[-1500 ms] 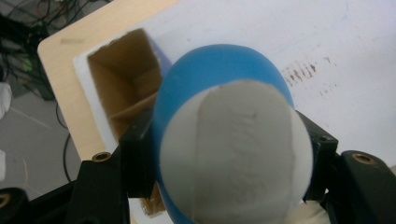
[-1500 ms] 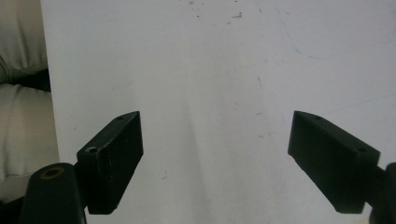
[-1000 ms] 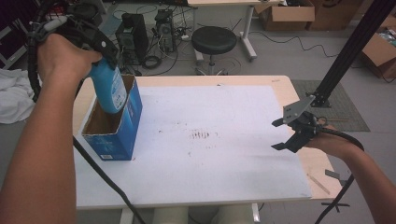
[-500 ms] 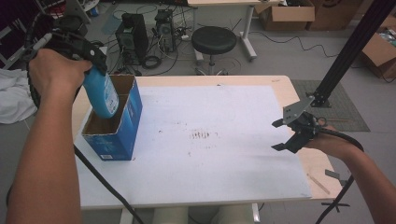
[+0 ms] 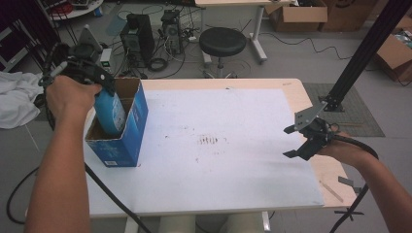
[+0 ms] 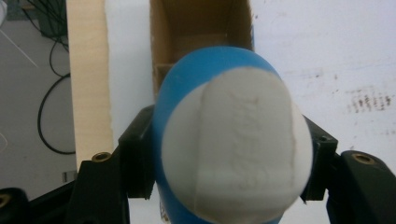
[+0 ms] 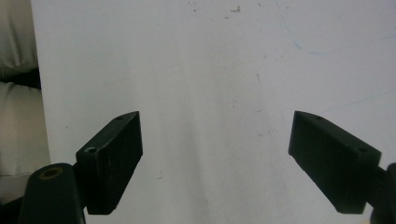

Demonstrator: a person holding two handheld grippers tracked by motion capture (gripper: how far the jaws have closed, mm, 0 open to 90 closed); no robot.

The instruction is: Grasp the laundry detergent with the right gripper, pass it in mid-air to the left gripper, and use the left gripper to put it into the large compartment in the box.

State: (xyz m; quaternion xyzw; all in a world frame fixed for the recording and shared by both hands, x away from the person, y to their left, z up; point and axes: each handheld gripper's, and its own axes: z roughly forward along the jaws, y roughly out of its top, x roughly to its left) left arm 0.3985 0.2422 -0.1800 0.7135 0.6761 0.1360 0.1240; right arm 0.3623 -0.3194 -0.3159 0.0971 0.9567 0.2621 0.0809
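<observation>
White-topped desk (image 5: 228,160), wooden edges. Left hand-held gripper (image 6: 229,161): jaws clamped on blue plastic bottle with white cap (image 6: 233,149), lower part inside open blue cardboard box (image 5: 127,131) at desk's left. Right hand-held gripper (image 7: 229,163): jaws wide apart, empty, above desk's right edge.

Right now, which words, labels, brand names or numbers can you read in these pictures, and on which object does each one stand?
None can be read.
Blue bottle: pale label, print too blurred.
Bottle's white cap: faint embossed marks, illegible.
Blue cardboard box: small white patch near the bottom, too small.
White table sheet: smudges, not text.
</observation>
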